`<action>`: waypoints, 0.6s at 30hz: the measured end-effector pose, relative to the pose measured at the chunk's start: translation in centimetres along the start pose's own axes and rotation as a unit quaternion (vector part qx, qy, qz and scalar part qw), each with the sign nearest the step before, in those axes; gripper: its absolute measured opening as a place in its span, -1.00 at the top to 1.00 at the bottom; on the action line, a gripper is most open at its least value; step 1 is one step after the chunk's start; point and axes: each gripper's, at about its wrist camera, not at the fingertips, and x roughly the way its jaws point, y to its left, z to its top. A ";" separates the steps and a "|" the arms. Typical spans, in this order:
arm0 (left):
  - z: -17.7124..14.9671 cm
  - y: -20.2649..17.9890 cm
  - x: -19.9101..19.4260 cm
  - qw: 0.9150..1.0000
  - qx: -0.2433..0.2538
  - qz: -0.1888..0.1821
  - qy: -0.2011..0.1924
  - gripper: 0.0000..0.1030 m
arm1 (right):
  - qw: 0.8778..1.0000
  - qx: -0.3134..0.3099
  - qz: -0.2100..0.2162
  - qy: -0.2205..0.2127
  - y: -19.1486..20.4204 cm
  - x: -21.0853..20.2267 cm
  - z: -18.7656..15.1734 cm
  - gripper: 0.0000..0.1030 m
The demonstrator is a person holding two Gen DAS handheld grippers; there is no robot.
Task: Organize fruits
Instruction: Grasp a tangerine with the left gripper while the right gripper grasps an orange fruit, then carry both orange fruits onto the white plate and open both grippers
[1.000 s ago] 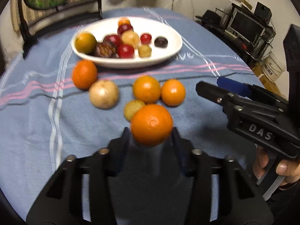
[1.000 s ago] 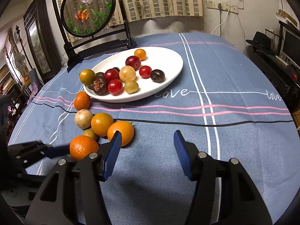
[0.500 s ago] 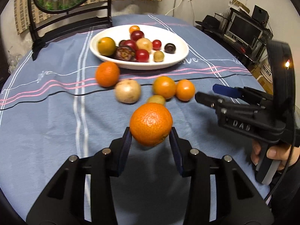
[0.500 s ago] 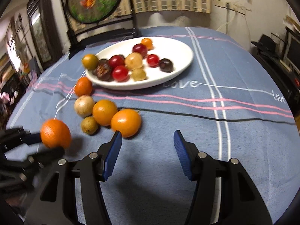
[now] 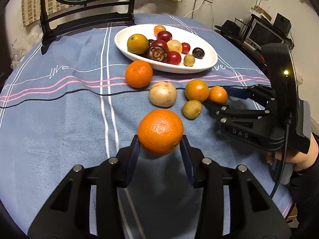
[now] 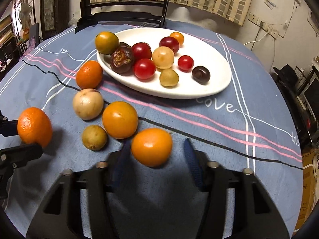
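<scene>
My left gripper (image 5: 160, 140) is shut on a large orange (image 5: 160, 131), held a little above the blue cloth. In the right wrist view this orange (image 6: 34, 127) hangs at the far left. My right gripper (image 6: 155, 149) has its jaws closing around a smaller orange (image 6: 151, 147) that lies on the cloth. The left pad looks against it, and the right pad (image 6: 188, 149) stands slightly apart. The left wrist view shows that gripper (image 5: 220, 99) straddling the same orange (image 5: 218, 94). A white oval plate (image 6: 209, 91) with several small fruits sits beyond.
Loose on the cloth between the grippers and the plate lie two oranges (image 6: 119, 119) (image 6: 89, 77), a pale round fruit (image 6: 87, 103) and a small yellowish one (image 6: 94, 137). A dark framed round screen (image 5: 85, 14) stands at the table's far edge. A hand (image 5: 295, 155) holds the right gripper.
My right gripper has come forward over the small orange and its jaws have narrowed around it. My left gripper has carried the large orange sideways, the plate shifting right in its view.
</scene>
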 end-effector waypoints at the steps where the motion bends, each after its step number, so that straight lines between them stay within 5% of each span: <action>1: 0.0 0.1 0.0 1.000 0.000 0.000 0.000 0.19 | 1.000 0.002 0.004 0.000 0.0 -0.1 0.0 0.25; 18: 2.4 -1.9 -1.6 0.999 0.031 0.013 -0.020 0.19 | 0.996 0.031 0.011 -0.089 -2.5 -7.7 -0.2 0.25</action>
